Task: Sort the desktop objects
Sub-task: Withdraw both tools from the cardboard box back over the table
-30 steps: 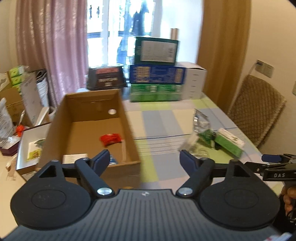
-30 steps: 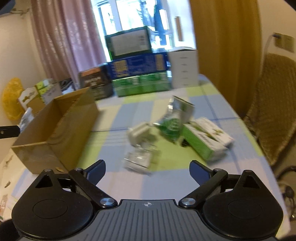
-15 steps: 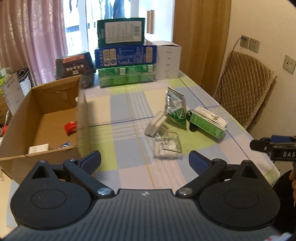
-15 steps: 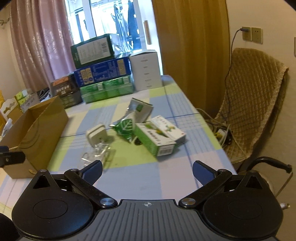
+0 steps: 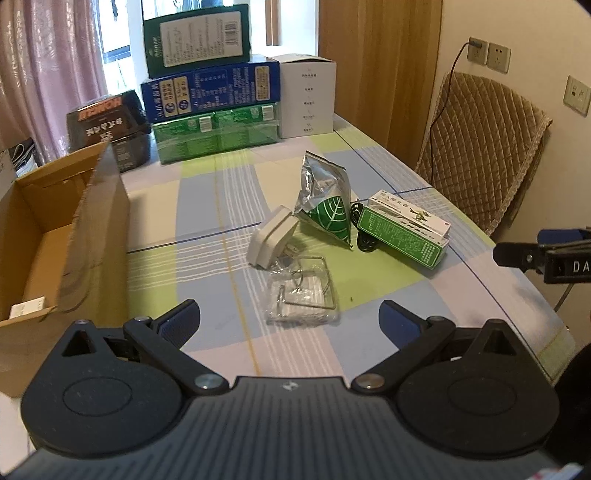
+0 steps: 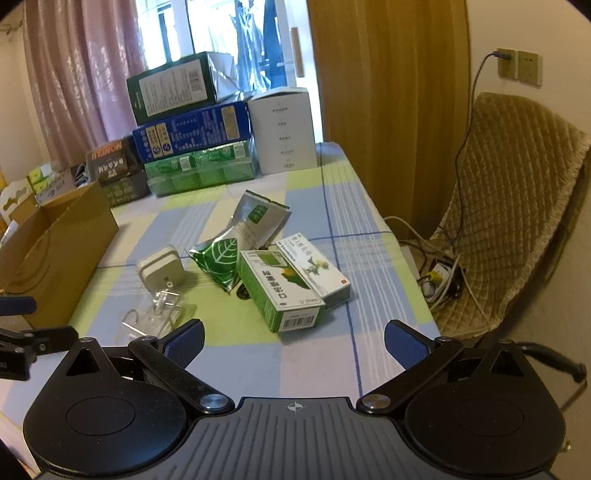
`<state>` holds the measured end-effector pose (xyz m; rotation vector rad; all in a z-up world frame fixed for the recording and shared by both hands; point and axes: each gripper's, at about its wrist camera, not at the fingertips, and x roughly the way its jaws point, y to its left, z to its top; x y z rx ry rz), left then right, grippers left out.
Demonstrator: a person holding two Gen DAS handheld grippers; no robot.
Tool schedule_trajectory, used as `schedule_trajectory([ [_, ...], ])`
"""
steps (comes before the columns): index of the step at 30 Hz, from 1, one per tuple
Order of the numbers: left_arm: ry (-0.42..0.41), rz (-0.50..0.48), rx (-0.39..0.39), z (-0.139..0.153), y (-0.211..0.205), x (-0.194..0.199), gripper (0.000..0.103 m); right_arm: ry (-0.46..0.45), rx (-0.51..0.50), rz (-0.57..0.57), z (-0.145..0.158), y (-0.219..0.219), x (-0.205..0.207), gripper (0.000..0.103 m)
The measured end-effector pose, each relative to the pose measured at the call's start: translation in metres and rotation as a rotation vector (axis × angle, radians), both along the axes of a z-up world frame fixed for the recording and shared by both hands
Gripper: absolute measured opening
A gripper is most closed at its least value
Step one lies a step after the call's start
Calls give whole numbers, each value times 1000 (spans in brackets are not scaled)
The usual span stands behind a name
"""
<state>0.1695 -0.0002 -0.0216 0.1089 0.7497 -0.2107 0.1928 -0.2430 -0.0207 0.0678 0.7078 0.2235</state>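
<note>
Checked tablecloth (image 5: 221, 206) covers the desk — both grippers, left (image 5: 290, 319) and right (image 6: 293, 341), hover spread wide, empty. Nearest lies a clear packet (image 5: 303, 295); behind it a white charger (image 5: 271, 236), foil pouch (image 5: 328, 206) and green box (image 5: 402, 236). Left of the packet stands a cardboard box (image 5: 99, 229).

We see a stack of boxes (image 5: 210, 107) at the far end of the checked counter (image 5: 229, 206): a dark green box (image 5: 197, 35) on top, a blue one (image 5: 212, 92) under it, and a light green pack (image 5: 216, 131) at the bottom. Just right of the stack stands a white box (image 5: 308, 98); left of it sits a black box (image 5: 105, 122). Behind the stack hang a pink curtain (image 6: 77, 74) and a mustard one (image 6: 388, 92). Well right of the stack stands a quilted chair (image 6: 517, 206), with wall sockets (image 6: 517, 66) above it.
</note>
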Motion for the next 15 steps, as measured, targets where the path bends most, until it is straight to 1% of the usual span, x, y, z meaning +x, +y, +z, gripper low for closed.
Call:
schedule_trajectory([
  [5,-5,-3,31,-22,-15,20,99,17,-26,19,-11,0,28,101],
  [8,-1,-21,69,-37,-25,31,97,36,-23,35,-20,0,44,100],
  [10,10,-26,77,-47,-29,39,94,42,-33,49,-25,1,52,100],
  [12,14,-26,85,-54,-31,43,93,48,-42,66,-30,3,60,99],
  [15,27,-32,98,-64,-35,52,89,61,-62,89,-38,8,69,95],
])
